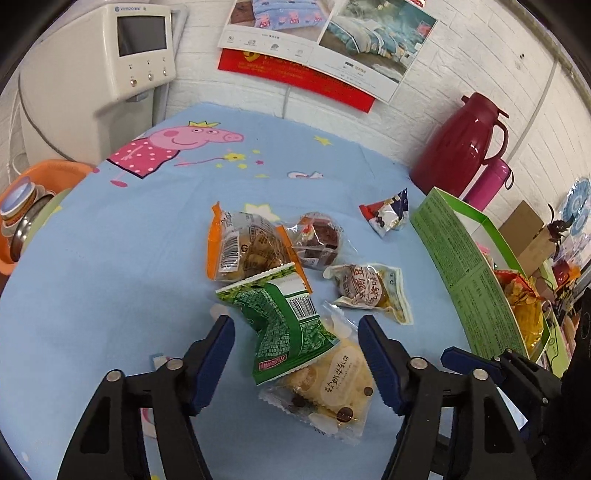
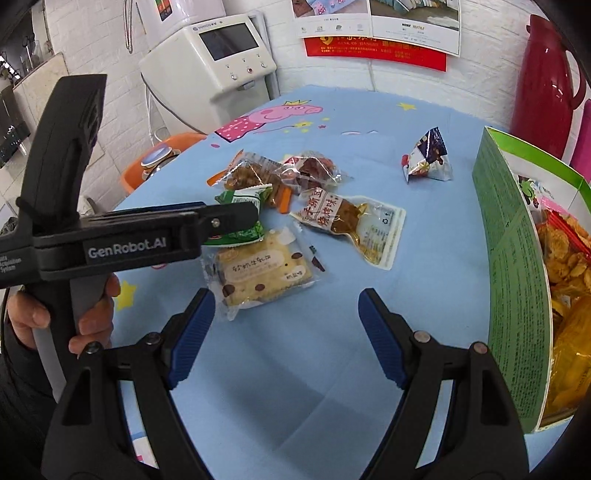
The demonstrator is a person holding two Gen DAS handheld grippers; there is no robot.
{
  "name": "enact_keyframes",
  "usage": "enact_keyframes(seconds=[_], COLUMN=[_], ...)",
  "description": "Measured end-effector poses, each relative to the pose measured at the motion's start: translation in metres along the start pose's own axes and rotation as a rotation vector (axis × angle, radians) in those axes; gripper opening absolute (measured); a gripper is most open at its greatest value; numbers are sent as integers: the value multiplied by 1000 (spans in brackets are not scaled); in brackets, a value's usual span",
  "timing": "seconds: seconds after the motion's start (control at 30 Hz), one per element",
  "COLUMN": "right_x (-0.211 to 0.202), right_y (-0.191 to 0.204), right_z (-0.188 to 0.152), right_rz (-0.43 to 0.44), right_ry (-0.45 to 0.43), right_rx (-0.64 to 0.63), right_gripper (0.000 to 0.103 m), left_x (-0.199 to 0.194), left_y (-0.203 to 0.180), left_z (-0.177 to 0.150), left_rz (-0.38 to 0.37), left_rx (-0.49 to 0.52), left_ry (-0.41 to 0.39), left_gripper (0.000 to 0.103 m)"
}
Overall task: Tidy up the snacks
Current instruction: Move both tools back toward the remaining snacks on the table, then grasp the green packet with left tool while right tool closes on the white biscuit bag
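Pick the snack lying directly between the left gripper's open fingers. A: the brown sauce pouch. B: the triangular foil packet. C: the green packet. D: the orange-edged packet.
C: in the left wrist view the green packet lies between the open fingers of the left gripper, overlapping the cracker packet.

Black gripper point(image 1: 295, 354) frames, blue finger pads point(image 2: 194, 332), silver screws, white lettering

The left gripper point(image 2: 236, 218) carries the words "GenRobot.AI" on its body. The wall poster point(image 2: 413, 26) shows "HOME TEXTILE".
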State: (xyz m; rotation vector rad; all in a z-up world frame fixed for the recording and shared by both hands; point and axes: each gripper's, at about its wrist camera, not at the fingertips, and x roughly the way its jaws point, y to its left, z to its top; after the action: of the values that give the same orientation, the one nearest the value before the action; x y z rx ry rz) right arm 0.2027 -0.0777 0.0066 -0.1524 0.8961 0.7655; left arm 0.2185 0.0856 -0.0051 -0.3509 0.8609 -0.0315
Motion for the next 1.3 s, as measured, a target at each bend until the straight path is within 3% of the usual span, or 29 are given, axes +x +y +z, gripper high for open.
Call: enact_keyframes(seconds=[0.1, 0.2, 0.43, 0.6, 0.77, 0.97, 1.03, 1.3], right_x=[2, 7, 10, 10, 16, 25, 28, 10], right_y=[0, 0, -6, -8, 2, 8, 10, 14], right_z=[-2, -3, -5, -4, -3, -4, -5, 0], right_rz=[13, 24, 2, 12, 20, 34, 40, 11], right_ry=[-9, -5, 38, 21, 10, 12, 16, -26], right_rx=[-1, -3, -31, -10, -43, -54, -65, -76], right_gripper=[80, 80, 80, 80, 70, 56, 47, 42], left_x=[11, 10, 1, -6, 0, 13, 15, -2], left_y=[4, 6, -40, -35, -12, -25, -26, -41], left_z=[-3, -6, -24, -21, -15, -23, -25, -22], left_rz=[-23, -60, -229, -180, -258, -229, -221, -209], left_rx=[3, 5, 213, 159, 25, 79, 87, 106], left_ry=[39, 49, 123, 78, 106, 140, 143, 93], left_gripper=[34, 32, 31, 33, 35, 35, 35, 34])
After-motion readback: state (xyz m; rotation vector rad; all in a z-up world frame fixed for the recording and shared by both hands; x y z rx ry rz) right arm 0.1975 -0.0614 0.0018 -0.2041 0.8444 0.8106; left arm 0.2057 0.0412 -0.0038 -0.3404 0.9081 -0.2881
